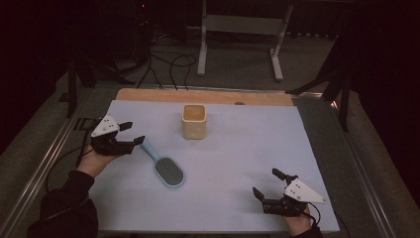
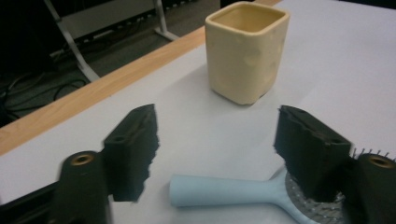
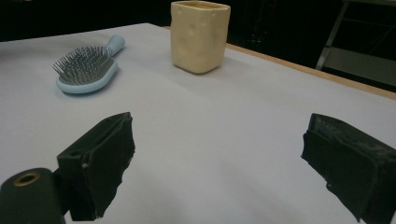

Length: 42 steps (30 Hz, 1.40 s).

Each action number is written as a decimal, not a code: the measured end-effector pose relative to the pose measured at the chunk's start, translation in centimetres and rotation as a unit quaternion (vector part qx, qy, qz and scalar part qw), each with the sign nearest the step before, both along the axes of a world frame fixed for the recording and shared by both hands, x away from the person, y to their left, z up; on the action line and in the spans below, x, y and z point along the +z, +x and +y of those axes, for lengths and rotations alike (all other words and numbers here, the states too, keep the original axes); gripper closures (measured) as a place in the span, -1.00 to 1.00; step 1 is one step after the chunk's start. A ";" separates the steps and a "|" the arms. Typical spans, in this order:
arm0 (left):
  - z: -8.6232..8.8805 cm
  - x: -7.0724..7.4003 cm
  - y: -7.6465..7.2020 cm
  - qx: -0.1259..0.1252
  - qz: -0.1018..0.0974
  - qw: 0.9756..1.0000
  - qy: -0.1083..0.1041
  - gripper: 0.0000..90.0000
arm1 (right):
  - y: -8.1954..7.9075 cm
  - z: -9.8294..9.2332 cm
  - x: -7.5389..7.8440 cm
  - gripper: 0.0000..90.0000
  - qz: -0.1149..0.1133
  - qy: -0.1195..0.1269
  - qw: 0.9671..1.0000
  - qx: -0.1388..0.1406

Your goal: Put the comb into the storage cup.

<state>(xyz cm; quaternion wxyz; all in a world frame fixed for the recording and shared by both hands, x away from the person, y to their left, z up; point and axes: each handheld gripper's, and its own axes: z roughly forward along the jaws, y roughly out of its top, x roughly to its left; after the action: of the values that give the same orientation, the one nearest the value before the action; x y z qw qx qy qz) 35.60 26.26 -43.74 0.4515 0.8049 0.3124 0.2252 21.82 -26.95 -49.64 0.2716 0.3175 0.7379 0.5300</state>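
Observation:
A light blue hairbrush [image 1: 166, 168] lies bristles up on the pale sheet, its handle pointing toward my left gripper [image 1: 134, 132]. In the left gripper view the handle [image 2: 224, 191] lies low between the two jaws of the left gripper [image 2: 215, 140], and the pads stand clear of it. A cream square cup [image 1: 193, 121] stands upright behind the brush, also seen as the cup [image 2: 245, 51] ahead of the left jaws. My right gripper [image 1: 266, 182] rests open near the front right edge, nothing between its jaws. From the right gripper [image 3: 217, 163] the hairbrush [image 3: 86, 70] and cup [image 3: 199, 35] lie far ahead.
The pale sheet [image 1: 237, 148] covers the table, with a wooden strip [image 1: 198, 95] along the far edge. Beyond it a white metal frame [image 1: 237, 29] and cables [image 1: 168, 64] sit on the floor. Metal rails run along both table sides.

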 end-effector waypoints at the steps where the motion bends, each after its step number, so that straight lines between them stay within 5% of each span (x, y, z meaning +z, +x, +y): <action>1: 0.0 -0.1 0.2 0.000 0.004 1.000 -0.001 -0.25 | 0.0 0.0 0.0 -0.81 0.000 0.000 1.000 0.000; 12: -1.0 -1.7 2.6 0.010 0.037 0.998 0.042 0.30 | 0.1 0.0 -0.1 -0.81 0.002 0.001 1.000 -0.001; 26: -1.2 -2.9 5.0 0.013 0.074 0.995 0.058 0.98 | 0.1 0.1 -0.2 -0.81 0.004 0.002 1.000 0.002; 42: -2.1 -5.2 6.7 0.014 0.102 0.991 0.088 1.00 | 0.2 0.1 -0.3 -0.81 0.008 0.003 1.000 0.004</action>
<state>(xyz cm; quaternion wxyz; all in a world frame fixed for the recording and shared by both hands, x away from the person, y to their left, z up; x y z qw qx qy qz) 42.30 24.15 -48.93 0.3412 0.8559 0.3470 0.1748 21.97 -26.87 -49.95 0.2620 0.3196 0.7397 0.5311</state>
